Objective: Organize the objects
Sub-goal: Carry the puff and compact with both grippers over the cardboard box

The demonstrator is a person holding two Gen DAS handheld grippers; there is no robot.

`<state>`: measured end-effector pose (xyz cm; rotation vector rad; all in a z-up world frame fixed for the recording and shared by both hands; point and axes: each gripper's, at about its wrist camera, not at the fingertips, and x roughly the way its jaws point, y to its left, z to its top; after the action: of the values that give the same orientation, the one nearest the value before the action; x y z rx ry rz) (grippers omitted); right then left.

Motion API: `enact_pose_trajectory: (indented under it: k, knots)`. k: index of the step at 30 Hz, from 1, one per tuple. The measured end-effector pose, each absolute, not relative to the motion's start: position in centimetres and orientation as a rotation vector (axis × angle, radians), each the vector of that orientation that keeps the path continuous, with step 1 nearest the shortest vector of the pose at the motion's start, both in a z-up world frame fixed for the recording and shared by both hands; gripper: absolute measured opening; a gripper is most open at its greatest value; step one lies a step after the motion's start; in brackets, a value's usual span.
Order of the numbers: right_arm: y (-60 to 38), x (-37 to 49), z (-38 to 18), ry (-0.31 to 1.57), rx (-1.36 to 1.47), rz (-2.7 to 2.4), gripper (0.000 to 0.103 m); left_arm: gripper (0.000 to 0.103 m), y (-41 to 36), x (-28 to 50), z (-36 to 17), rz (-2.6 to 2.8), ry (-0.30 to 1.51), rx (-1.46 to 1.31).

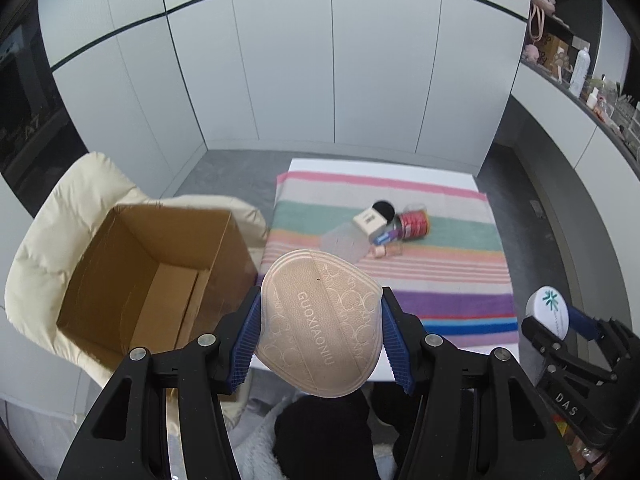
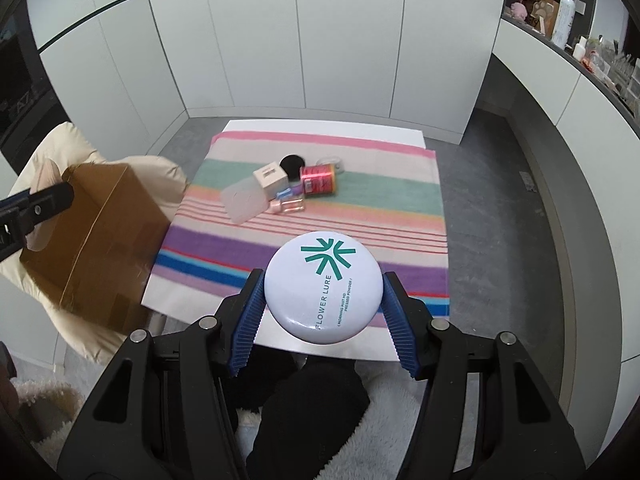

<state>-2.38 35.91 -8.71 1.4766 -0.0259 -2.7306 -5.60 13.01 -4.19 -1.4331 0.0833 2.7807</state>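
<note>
My left gripper (image 1: 320, 332) is shut on a beige heart-shaped pouch (image 1: 320, 320) marked GUOXIAONIU, held above the near left corner of the striped cloth (image 1: 460, 276), just right of an open cardboard box (image 1: 152, 272). My right gripper (image 2: 324, 296) is shut on a round white powder compact (image 2: 324, 284) with a green logo, held over the near edge of the cloth (image 2: 400, 200). A cluster lies mid-cloth: a cream box (image 2: 270, 178), a black disc (image 2: 292, 164), a red tin (image 2: 320, 178), small bottles (image 2: 286, 204) and a clear cup (image 2: 244, 202).
The cardboard box (image 2: 96, 240) sits on a cream padded chair (image 1: 52, 232) left of the table. White cabinet panels stand behind. A shelf (image 1: 576, 76) with bottles and bags runs along the right. The right gripper with the compact (image 1: 548, 308) shows at the lower right of the left view.
</note>
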Motion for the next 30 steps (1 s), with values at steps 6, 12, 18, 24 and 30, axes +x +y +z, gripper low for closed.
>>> enact_pose_trajectory:
  k: [6, 12, 18, 24, 30]
  knots:
    - [34.3, -2.7, -9.4, -0.003, 1.483, -2.702, 0.06, 0.057, 11.7, -5.7, -5.9, 2.783, 0.072, -1.498]
    - [32.4, -3.9, -9.6, 0.014, 1.471, -2.668, 0.06, 0.057, 8.9, -5.8, -6.4, 2.826, 0.024, -1.538]
    - [28.2, -5.3, -10.2, 0.072, 1.443, -2.59, 0.06, 0.058, 4.7, -5.4, -7.1, 2.892, -0.043, -1.599]
    - [22.3, -5.7, -10.5, 0.154, 1.372, -2.489, 0.06, 0.058, -1.2, -4.5, -7.3, 2.988, -0.16, -1.661]
    - [15.4, -5.4, -10.5, 0.238, 1.295, -2.371, 0.06, 0.058, -6.7, -3.0, -7.8, 3.054, -0.29, -1.717]
